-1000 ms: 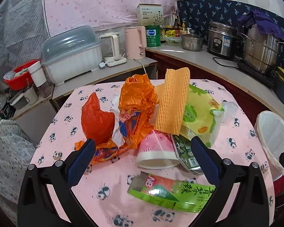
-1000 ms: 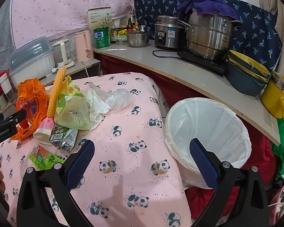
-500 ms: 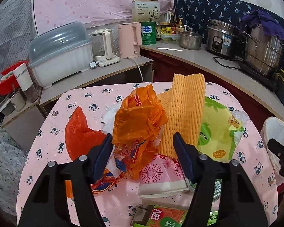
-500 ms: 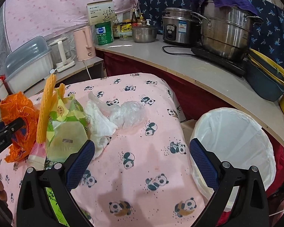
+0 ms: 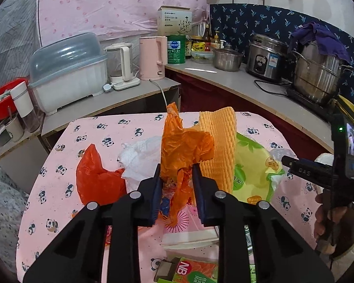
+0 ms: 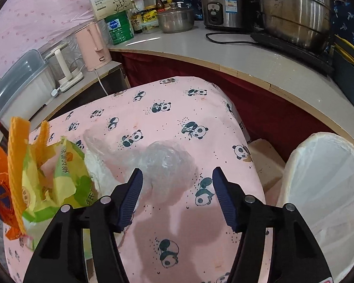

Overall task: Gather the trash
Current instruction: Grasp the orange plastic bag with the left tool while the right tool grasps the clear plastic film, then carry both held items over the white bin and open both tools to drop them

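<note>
The left gripper is pinching the crumpled orange plastic bag in the middle of the trash pile on the panda tablecloth, beside the yellow foam sheet. The right gripper is hanging with fingers spread over a clear plastic wrapper, near the white-lined trash bin.

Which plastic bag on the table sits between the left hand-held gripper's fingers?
The orange bag, standing upright beside the yellow sponge cloth; the red bag lies apart, further left.
</note>
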